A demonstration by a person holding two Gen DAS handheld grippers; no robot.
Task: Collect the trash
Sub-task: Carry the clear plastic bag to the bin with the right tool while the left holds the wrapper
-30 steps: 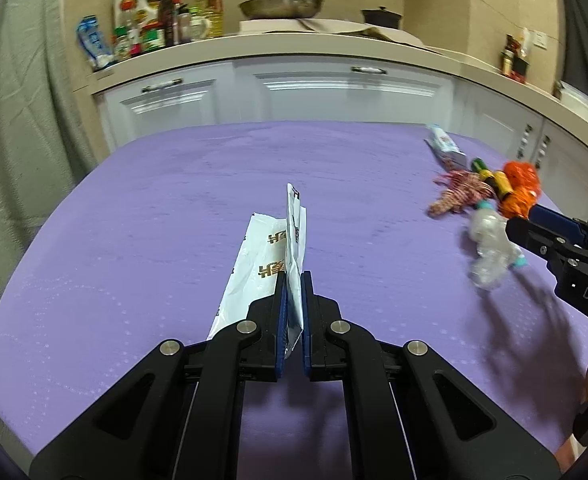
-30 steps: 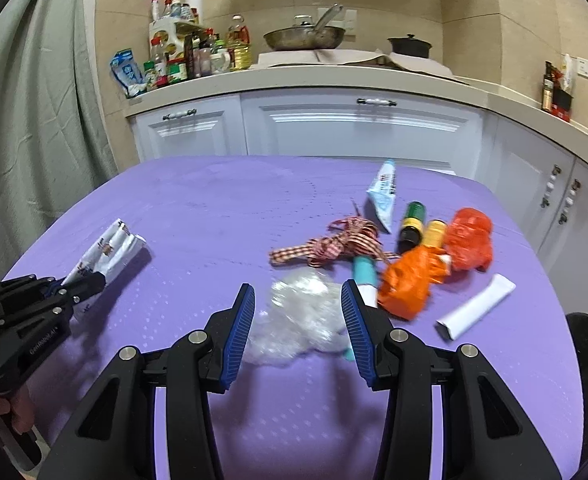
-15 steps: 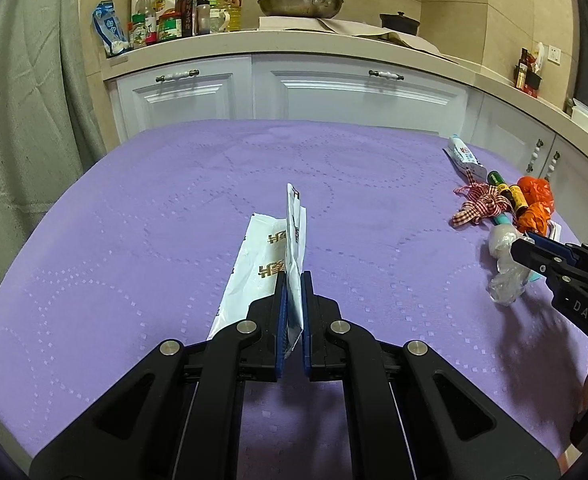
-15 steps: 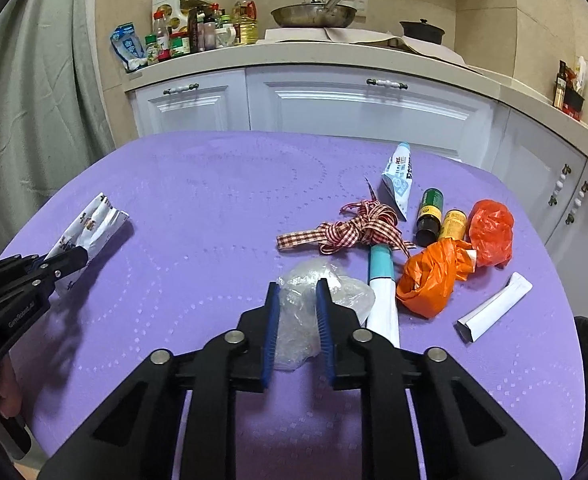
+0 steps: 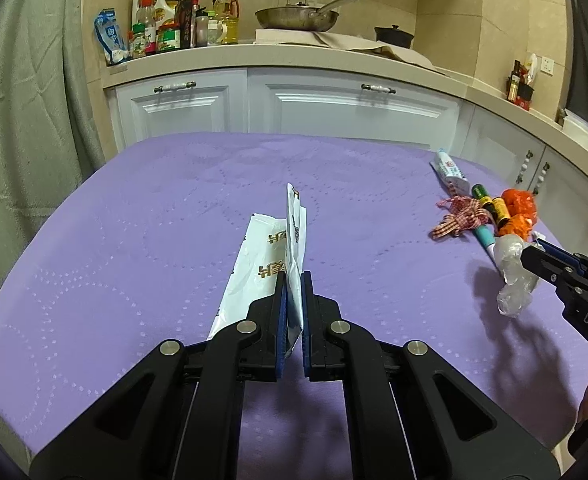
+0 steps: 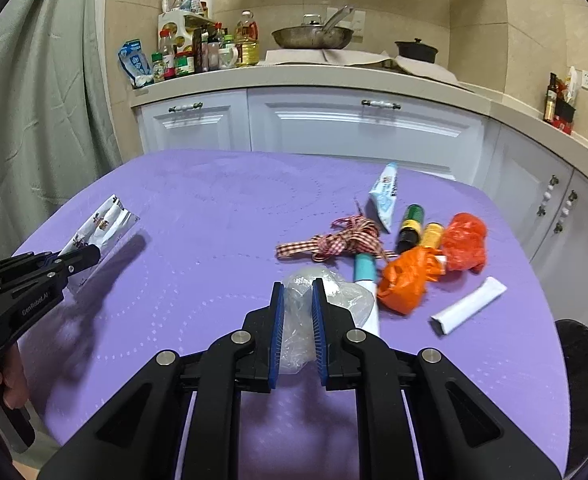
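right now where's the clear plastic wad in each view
Left wrist view: the clear plastic wad is at the right edge, hanging from the right gripper above the purple cloth.
Right wrist view: it sits low in the centre, pinched in that gripper.
Shared landmark: the checked ribbon, just beyond the wad in both.

Matt purple cloth [image 6: 213, 208] with dotted embossing covers the table; at 9 o'clock a glossy white foil-like wrapper [image 5: 261, 264], at 3 o'clock crinkled clear plastic film [image 6: 298, 312], shiny orange plastic bags [image 6: 410, 276], woven gingham ribbon [image 6: 342, 240]
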